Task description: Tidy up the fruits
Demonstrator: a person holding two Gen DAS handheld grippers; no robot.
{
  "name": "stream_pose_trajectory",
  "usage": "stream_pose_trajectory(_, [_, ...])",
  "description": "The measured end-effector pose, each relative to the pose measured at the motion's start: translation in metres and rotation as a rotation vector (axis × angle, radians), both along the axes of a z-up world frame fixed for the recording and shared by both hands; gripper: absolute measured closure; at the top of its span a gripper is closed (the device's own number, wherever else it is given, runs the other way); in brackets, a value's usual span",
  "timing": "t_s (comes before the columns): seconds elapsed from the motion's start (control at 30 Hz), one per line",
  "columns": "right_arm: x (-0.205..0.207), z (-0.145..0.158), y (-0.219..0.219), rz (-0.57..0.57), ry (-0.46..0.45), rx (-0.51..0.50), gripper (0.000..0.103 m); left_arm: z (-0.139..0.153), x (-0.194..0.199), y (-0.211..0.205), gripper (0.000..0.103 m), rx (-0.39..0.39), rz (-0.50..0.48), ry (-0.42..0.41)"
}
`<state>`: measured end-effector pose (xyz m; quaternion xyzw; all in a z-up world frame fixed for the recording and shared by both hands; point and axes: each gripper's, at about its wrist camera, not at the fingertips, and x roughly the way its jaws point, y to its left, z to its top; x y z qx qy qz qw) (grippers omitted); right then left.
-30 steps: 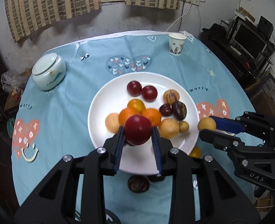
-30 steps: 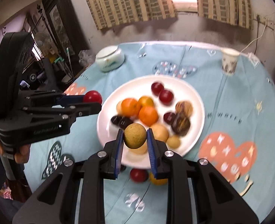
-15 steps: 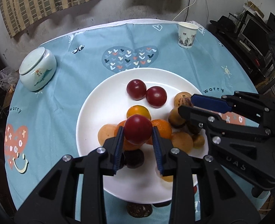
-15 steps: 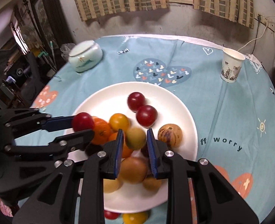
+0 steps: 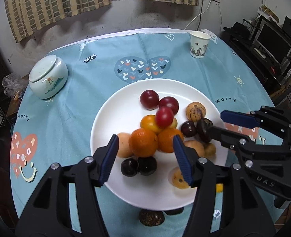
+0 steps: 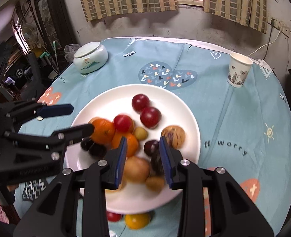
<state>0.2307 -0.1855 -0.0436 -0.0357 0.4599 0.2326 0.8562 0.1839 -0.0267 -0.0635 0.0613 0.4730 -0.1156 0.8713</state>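
From my right wrist camera, the fruit nearest the lens was smeared: a tan fruit (image 6: 137,169) between my right gripper (image 6: 143,161) fingers and a small yellowish one (image 6: 155,183) at its five o'clock had no clean outline. At six o'clock the white plate (image 6: 188,118) rim hid part of a red fruit (image 6: 113,216). In the left view, a dark wrinkled fruit (image 5: 151,218) was half covered by the plate's near edge, and my left gripper (image 5: 145,160) finger masked part of a speckled orange fruit (image 5: 178,178).

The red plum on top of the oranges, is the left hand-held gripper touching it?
Apart. The left wrist view shows the left hand-held gripper open, its blue fingers nearer the camera than the red plum.
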Motion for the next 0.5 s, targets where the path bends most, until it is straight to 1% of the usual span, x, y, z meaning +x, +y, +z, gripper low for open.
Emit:
stream_pose_trajectory(0.03, [-0.006, 0.001, -0.001, 0.001, 0.0, 0.001, 0.063, 0.002, -0.004, 0.0, 0.044, 0.002, -0.001, -0.004])
stream_pose_trajectory(0.07, [-0.014, 0.003, -0.004, 0.001, -0.001, 0.003, 0.053, 0.004, -0.008, 0.0, 0.044, 0.003, -0.003, -0.007])
stream_pose_trajectory(0.1, [-0.022, 0.004, -0.006, -0.002, -0.004, 0.008, 0.051, 0.006, -0.013, 0.0, 0.044, 0.004, -0.006, -0.01])
stream_pose_trajectory(0.2, [-0.046, 0.004, -0.012, 0.004, -0.003, 0.022, 0.05, 0.011, -0.029, 0.0, 0.043, 0.008, -0.01, -0.016])
stream_pose_trajectory(0.3, [-0.07, -0.002, -0.018, 0.008, 0.01, 0.018, 0.05, 0.014, -0.045, 0.002, 0.04, 0.008, -0.011, -0.021])
stream_pose_trajectory(0.4, [-0.094, -0.015, -0.028, 0.004, 0.04, 0.019, 0.05, 0.015, -0.064, 0.01, 0.039, 0.005, -0.007, -0.024])
stream_pose_trajectory(0.5, [-0.109, -0.032, -0.036, 0.002, 0.07, -0.017, 0.05, 0.009, -0.086, 0.024, 0.036, -0.009, 0.009, -0.004])
